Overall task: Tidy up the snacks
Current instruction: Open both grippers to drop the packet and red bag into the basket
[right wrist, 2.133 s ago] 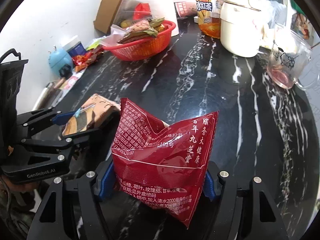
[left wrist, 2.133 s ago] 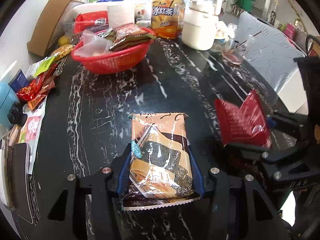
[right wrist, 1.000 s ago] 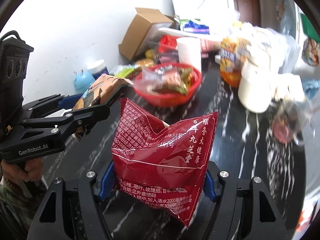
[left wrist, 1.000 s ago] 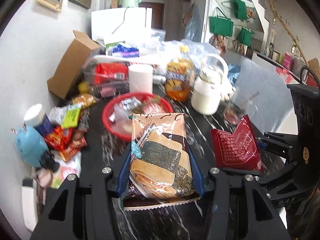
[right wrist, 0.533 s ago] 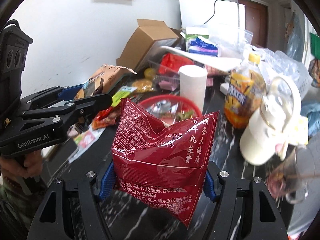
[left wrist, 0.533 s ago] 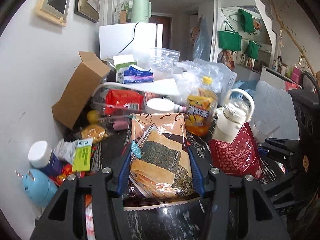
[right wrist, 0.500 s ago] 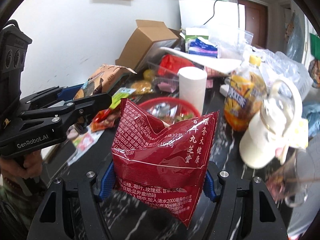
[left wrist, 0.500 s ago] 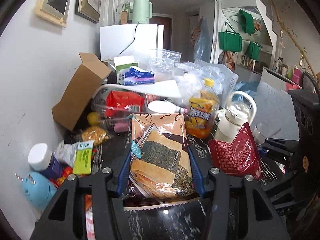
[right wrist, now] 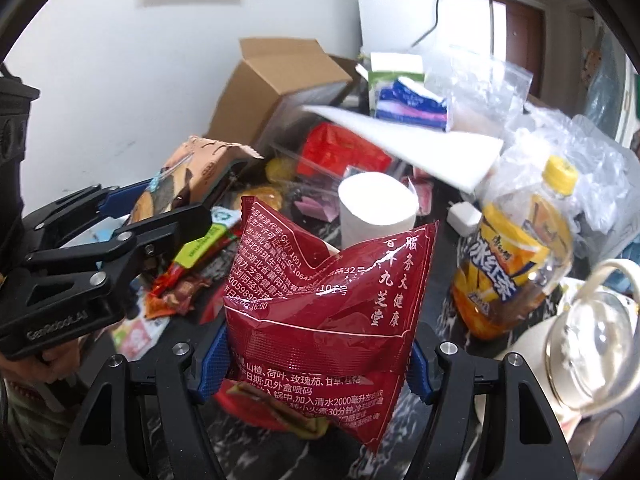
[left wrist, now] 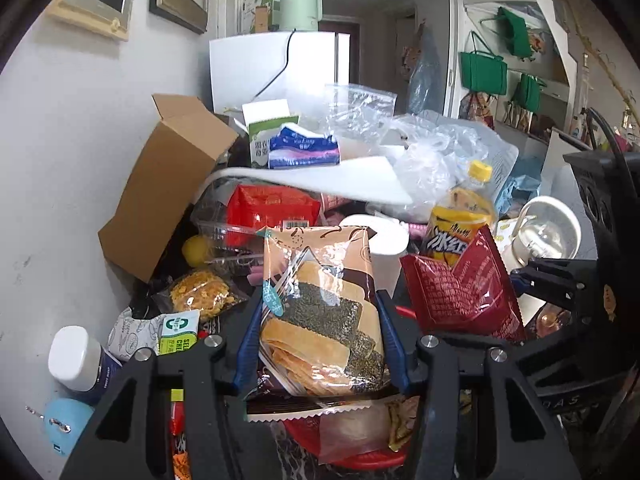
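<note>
**Left wrist view: two snack packs held up over the red basket**

Left wrist view shows the left tongs (left wrist: 318,344) pinching a seaweed cracker pack (left wrist: 320,312) by its sides, the blue pads (left wrist: 249,340) pressed against the wrapper. The pack stands upright between them, its crimped lower edge hanging just above a red basket (left wrist: 352,458) whose rim and contents peek out underneath. To the right, the right tongs (left wrist: 516,280) come in from the side, clamped on a red pouch (left wrist: 460,292) that sits close beside the cracker pack without touching it.

From the right wrist view, the right tongs (right wrist: 316,360) grip that red pouch (right wrist: 324,300) on both edges; the pouch is creased and dented at the top, printed with white characters. Bits of the basket (right wrist: 248,412) and its wrappers show below it. The left tongs (right wrist: 160,208) reach in from the left with the cracker pack (right wrist: 188,176) tilted between them, and a hand (right wrist: 44,360) is wrapped around that handle.

Beyond both packs the black marbled desk (right wrist: 444,320) is crowded: a paper roll (right wrist: 376,208), a tea bottle (right wrist: 516,252) with a yellow cap, a white kettle (right wrist: 580,344) on the right, an open cardboard box (right wrist: 276,88) against the wall, a tissue pack (right wrist: 412,104) on a white board, and loose snack wrappers (right wrist: 180,284) lying on the left side
</note>
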Demonstrator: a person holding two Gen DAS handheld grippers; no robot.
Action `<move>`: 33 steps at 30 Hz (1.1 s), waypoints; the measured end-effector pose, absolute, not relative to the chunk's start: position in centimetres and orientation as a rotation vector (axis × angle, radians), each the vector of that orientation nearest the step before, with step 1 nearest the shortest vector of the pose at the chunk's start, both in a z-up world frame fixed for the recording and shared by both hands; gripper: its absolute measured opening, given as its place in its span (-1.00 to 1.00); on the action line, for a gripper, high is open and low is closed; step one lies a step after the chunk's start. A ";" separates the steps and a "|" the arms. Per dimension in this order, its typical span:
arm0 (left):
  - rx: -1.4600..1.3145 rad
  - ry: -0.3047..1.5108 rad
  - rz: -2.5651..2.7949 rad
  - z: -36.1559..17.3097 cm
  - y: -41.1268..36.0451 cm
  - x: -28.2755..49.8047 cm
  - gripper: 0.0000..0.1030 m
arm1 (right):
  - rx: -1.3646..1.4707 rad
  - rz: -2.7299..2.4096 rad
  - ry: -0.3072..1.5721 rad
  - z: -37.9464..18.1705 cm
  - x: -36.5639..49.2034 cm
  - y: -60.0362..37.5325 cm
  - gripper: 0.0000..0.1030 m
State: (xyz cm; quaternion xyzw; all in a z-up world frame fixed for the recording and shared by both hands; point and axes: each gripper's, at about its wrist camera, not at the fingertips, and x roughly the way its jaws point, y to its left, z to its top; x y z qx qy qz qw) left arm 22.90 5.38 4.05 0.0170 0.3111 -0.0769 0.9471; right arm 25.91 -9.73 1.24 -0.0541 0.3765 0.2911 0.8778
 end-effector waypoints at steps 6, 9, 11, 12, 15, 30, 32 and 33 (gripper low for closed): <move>0.013 0.785 -0.172 0.1 5.4 25.5 -0.01 | -0.118 0.608 0.880 -2.0 28.2 -9.3 0.39; -0.019 0.839 -0.202 -1.2 5.4 26.2 -0.01 | -0.113 0.609 0.890 -2.4 28.2 -9.3 0.39; -0.022 0.863 -0.206 -2.0 5.4 26.5 -0.01 | -0.117 0.613 0.885 -2.3 28.1 -9.3 0.39; -0.016 0.867 -0.201 -2.2 5.3 26.6 -0.01 | -0.119 0.615 0.881 -2.3 27.9 -9.2 0.39; -0.011 0.884 -0.202 -2.5 5.5 26.7 -0.01 | -0.130 0.641 0.883 -2.5 27.5 -8.5 0.39; -0.081 1.046 -0.275 -4.9 6.6 27.9 -0.01 | -0.142 0.630 0.903 -3.9 28.1 -7.3 0.43; -0.061 1.030 -0.270 -4.4 6.4 27.7 -0.01 | -0.136 0.633 0.907 -3.8 28.2 -7.5 0.44; -0.053 1.027 -0.268 -4.3 6.4 27.7 -0.01 | -0.131 0.633 0.912 -3.7 28.2 -7.6 0.49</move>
